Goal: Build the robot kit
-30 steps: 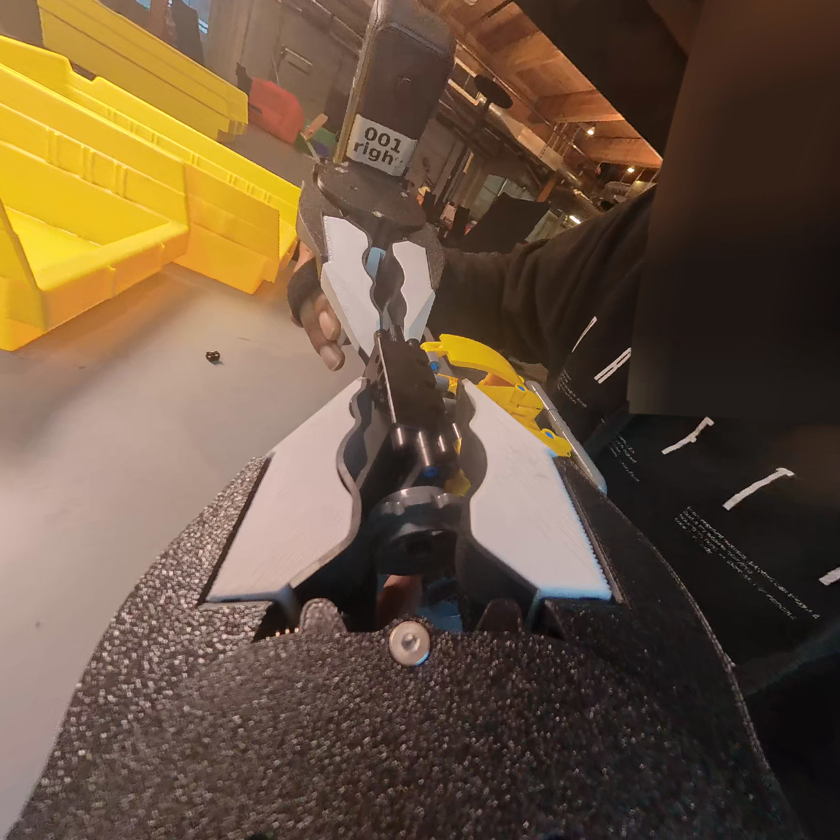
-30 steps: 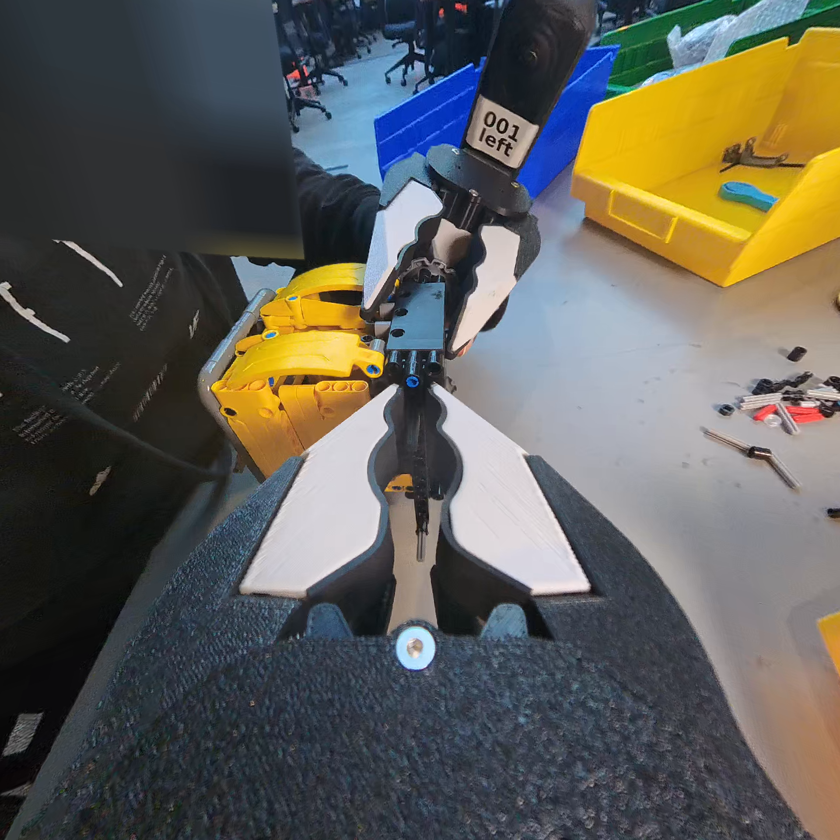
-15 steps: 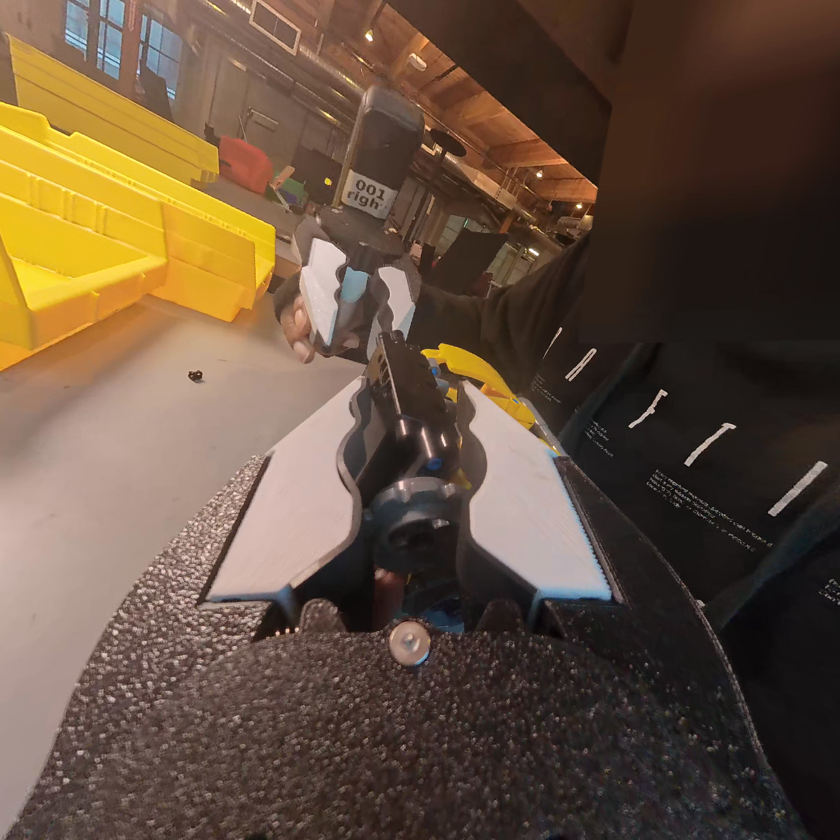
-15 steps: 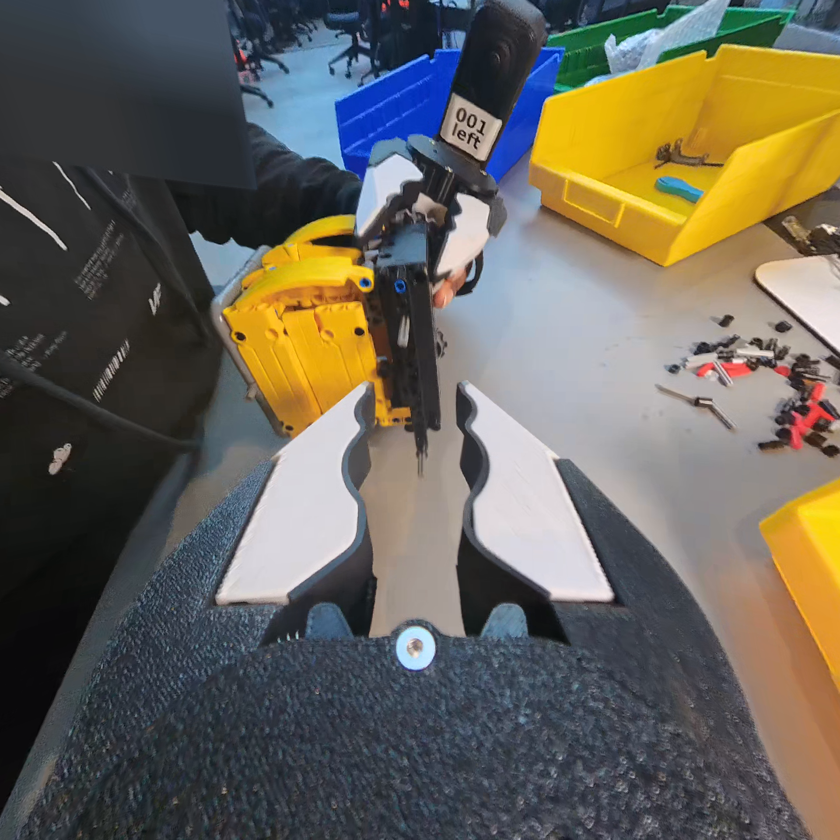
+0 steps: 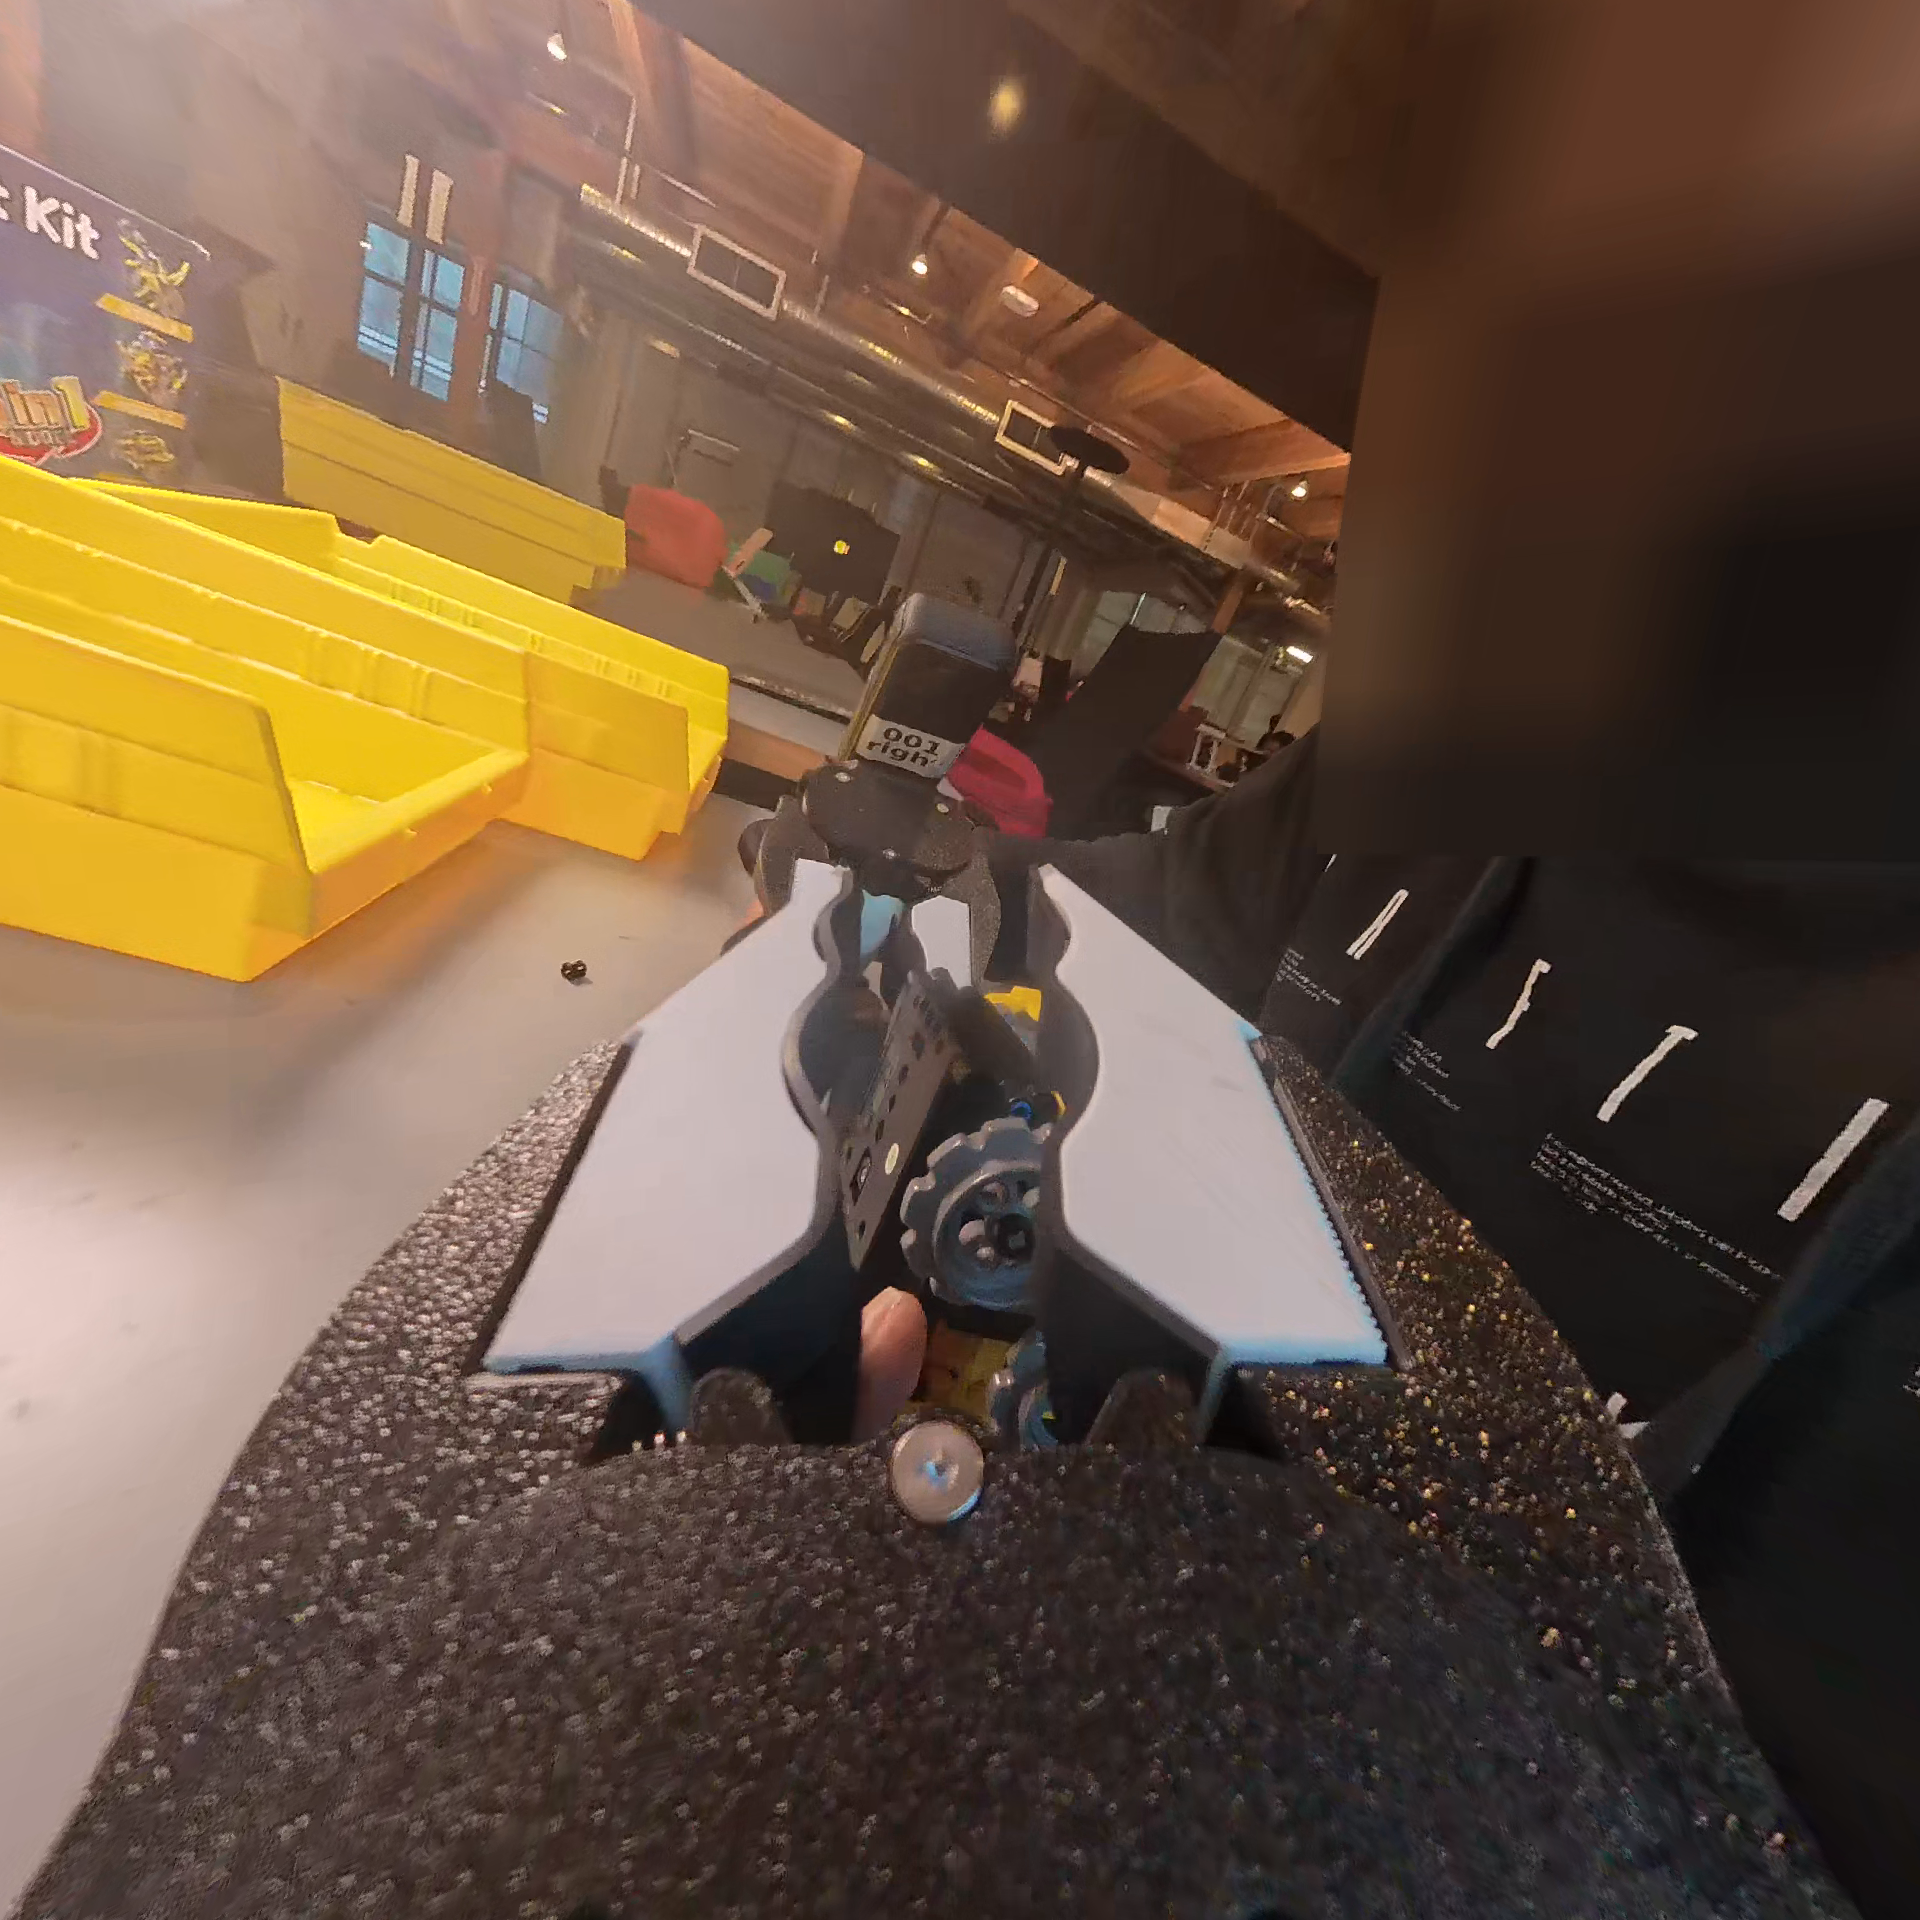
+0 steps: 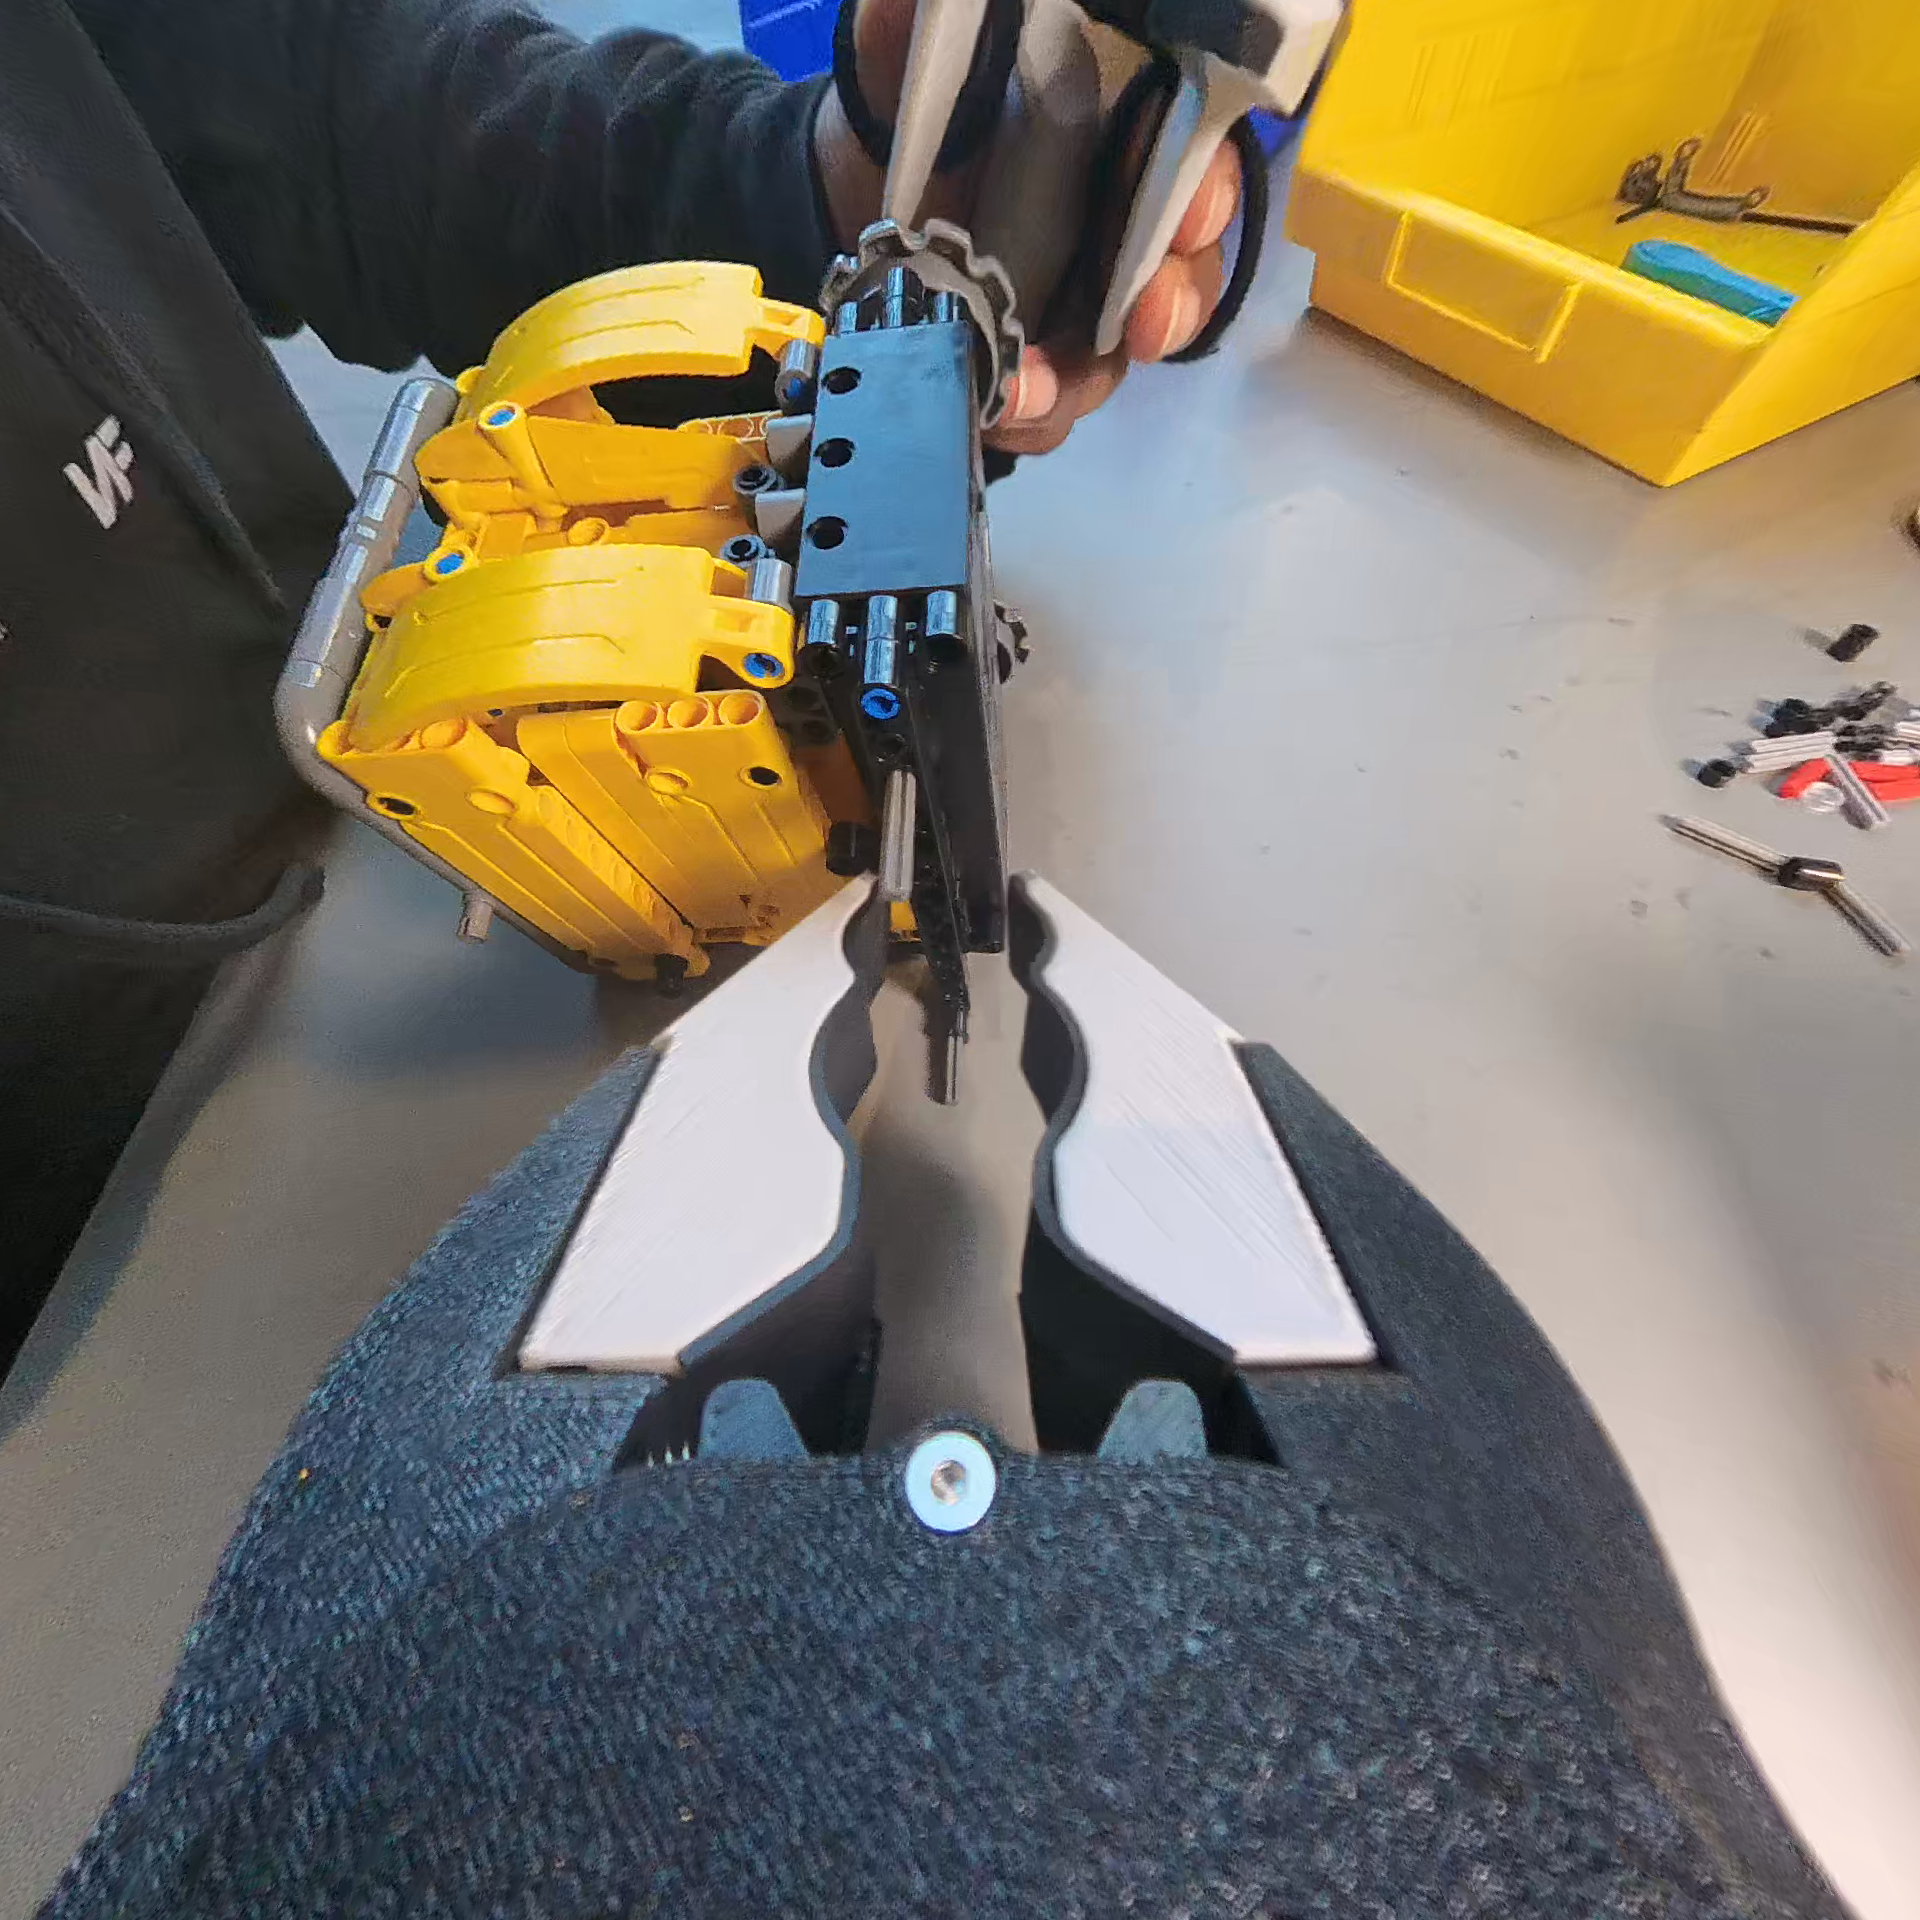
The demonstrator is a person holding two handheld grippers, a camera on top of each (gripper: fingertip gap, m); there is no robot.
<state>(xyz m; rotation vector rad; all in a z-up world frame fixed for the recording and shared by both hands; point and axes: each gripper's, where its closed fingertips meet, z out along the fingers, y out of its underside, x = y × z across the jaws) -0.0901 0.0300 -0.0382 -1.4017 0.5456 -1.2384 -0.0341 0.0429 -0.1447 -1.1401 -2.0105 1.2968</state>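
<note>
The left gripper (image 5: 940,997) is clenched on a yellow-and-black brick model (image 6: 665,665), its two pale fingers (image 5: 686,1143) pressing the black beam section (image 5: 894,1101) with a grey toothed gear (image 5: 977,1216) sitting between them near the palm. In the right wrist view the same gripper (image 6: 997,281) comes in from the top edge, fingertips down at the gear end (image 6: 925,270), with a bare hand (image 6: 1132,270) wrapped round its handle; a fingertip also shows below the gear in the left view.

The model's long axis runs along the line between the two grippers: the gear end points to the left gripper, and a thin black axle (image 6: 948,1039) at the other end points to the right gripper. Its yellow curved panels bulge toward the person's dark sleeve (image 6: 436,156), and the lower edge lies at or just above the grey table (image 6: 1403,935); contact cannot be told.

The right gripper (image 6: 940,914) is released, its two white fingers (image 6: 717,1164) parted, the axle tip reaching into the gap without touching either. In the left view it faces back just beyond the model (image 5: 904,904).

On the table to the right lie a small heap of loose black, grey and red pieces (image 6: 1829,748) and one jointed grey rod (image 6: 1797,873). One yellow bin (image 6: 1558,301) stands beyond, holding a dark part and a blue part. The left view shows several more yellow bins (image 5: 312,790) and one small black piece (image 5: 574,970) alone on the table.
</note>
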